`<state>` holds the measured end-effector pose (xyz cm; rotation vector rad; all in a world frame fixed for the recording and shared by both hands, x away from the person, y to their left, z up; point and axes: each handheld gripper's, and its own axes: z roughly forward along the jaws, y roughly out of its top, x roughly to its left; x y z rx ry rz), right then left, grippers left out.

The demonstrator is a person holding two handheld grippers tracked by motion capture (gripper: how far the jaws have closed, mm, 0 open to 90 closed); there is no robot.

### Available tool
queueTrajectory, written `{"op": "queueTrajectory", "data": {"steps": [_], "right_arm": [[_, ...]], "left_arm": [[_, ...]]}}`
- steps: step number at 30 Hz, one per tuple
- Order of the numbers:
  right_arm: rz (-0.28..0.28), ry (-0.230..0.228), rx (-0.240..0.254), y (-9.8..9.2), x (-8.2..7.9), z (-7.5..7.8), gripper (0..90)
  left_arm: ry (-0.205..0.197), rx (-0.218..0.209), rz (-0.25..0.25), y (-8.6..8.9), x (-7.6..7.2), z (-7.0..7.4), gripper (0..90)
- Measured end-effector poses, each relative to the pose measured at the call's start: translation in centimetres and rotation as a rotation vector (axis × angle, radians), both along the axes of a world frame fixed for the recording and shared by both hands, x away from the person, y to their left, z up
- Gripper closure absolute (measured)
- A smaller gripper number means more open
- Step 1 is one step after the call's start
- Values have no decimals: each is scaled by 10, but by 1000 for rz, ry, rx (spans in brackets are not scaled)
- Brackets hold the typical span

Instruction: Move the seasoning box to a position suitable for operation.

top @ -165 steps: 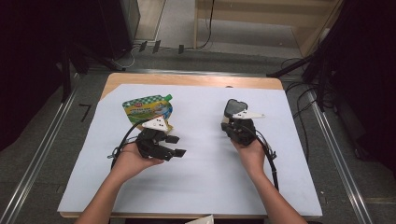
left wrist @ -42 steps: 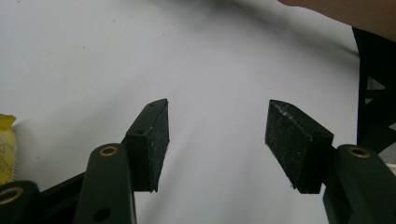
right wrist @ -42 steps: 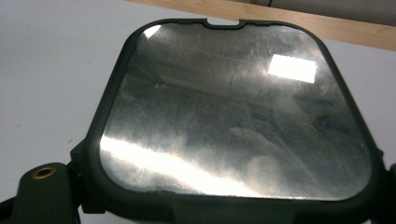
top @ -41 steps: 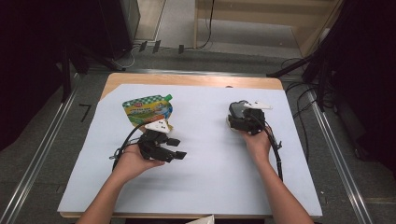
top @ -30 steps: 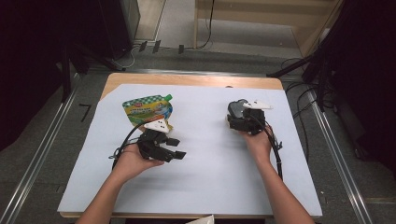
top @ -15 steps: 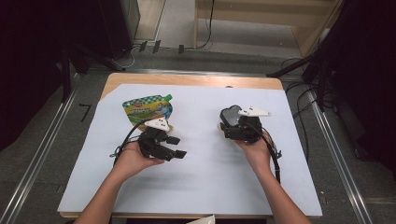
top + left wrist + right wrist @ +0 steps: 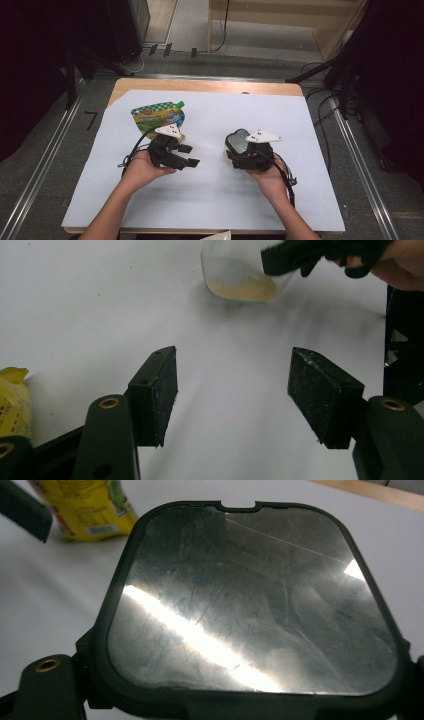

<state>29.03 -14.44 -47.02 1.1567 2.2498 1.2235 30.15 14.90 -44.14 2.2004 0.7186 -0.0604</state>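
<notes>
A clear tub [image 7: 237, 141] with a dark-rimmed lid and tan grains in its bottom hangs just above the white sheet, right of centre. My right gripper [image 7: 235, 151] is shut on its sides. In the right gripper view the tub's lid [image 7: 250, 595] faces the camera. A green and yellow spout pouch [image 7: 157, 116] lies flat at the back left. Just in front of it, my left gripper [image 7: 189, 155] is open with nothing between its pads [image 7: 157, 390], pointing right towards the tub [image 7: 240, 275].
A white sheet [image 7: 210, 200] covers most of the wooden table [image 7: 200, 86]. Metal rails run along the floor on both sides. Dark stands and cables crowd the floor behind and to the right of the table.
My right gripper has carried the tub left and nearer to the person, closing on the left gripper. The left hand and the pouch have stayed in place.
</notes>
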Motion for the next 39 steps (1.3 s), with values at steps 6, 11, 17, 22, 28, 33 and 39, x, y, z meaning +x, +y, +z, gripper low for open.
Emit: {"op": "queueTrajectory", "data": {"steps": [6, 11, 17, 22, 28, 33, 39], "right_arm": [[64, 13, -10, 19, -8, -8, 163], [99, 20, -21, 31, -12, -15, 163], [125, 17, -23, 37, -15, -21, 162], [129, 15, -18, 35, -15, -22, 161], [139, 20, -24, 36, -17, -21, 144], [144, 40, 30, 31, -16, -12, 135], [165, 50, 55, 15, -25, 5, 159]], "left_arm": [[-4, -4, 4, 0, 0, 0, 382], [-6, -2, 2, 0, 0, 0, 383], [-7, -4, -4, 0, 0, 0, 383], [-6, -1, -9, 0, 0, 0, 383], [-18, 8, -20, -1, -1, -1, 391], [-15, 11, -22, -2, -1, -2, 388], [-10, 3, -18, -1, -1, -1, 380]]}}
